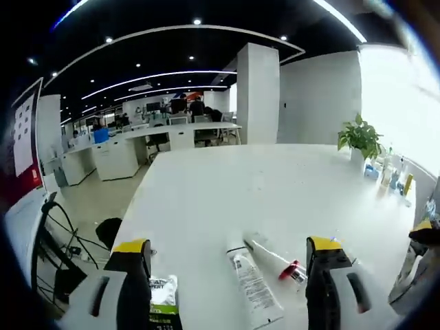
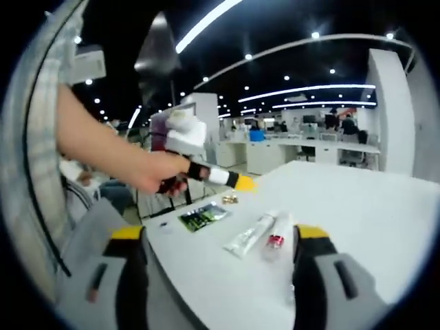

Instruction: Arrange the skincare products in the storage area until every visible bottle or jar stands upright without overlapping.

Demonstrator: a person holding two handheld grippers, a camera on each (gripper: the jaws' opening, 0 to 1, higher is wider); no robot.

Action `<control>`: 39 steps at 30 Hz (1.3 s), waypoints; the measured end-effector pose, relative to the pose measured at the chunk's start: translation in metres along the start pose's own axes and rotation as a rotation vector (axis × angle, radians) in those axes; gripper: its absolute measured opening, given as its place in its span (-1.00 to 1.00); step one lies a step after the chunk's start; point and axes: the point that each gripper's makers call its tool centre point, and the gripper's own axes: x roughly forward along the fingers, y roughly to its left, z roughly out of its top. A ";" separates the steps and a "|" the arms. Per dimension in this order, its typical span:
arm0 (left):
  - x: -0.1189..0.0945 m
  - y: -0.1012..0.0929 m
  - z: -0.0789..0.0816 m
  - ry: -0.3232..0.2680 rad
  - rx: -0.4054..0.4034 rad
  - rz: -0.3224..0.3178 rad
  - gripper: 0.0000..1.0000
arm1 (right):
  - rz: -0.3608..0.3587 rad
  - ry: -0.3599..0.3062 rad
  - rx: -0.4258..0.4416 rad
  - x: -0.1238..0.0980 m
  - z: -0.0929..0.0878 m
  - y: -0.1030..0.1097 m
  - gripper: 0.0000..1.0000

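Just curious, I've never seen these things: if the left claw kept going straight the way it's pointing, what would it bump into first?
Probably the white tube lying flat between the left claw's jaws, with a red-capped tube beside it. Beyond lies bare white table. Depth is hard to judge.

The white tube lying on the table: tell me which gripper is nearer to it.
Left, by the look of it. The left gripper has the white tube lying between its open jaws. The right gripper looks further back, the tube ahead of its jaws.

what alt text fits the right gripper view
Two white tubes lie flat on a white table between the right gripper's open jaws. Beyond, a hand holds the left gripper near a green packet.
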 end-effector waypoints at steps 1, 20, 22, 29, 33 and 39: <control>0.004 -0.004 -0.007 0.028 -0.005 -0.017 0.95 | -0.003 0.001 -0.003 0.000 0.000 0.000 0.71; 0.039 -0.008 -0.064 0.247 -0.090 0.023 0.86 | -0.050 0.021 -0.025 0.001 -0.004 -0.009 0.63; 0.041 -0.006 -0.065 0.248 -0.090 0.044 0.88 | -0.051 0.020 -0.023 0.001 -0.003 -0.009 0.62; 0.050 -0.010 -0.081 0.306 -0.060 0.045 0.83 | -0.055 0.024 -0.024 0.002 -0.004 -0.009 0.61; 0.056 -0.014 -0.087 0.314 -0.055 0.020 0.78 | -0.062 0.028 -0.026 0.002 -0.005 -0.011 0.60; 0.056 -0.014 -0.092 0.335 -0.044 0.020 0.72 | -0.069 0.031 -0.028 0.002 -0.006 -0.012 0.59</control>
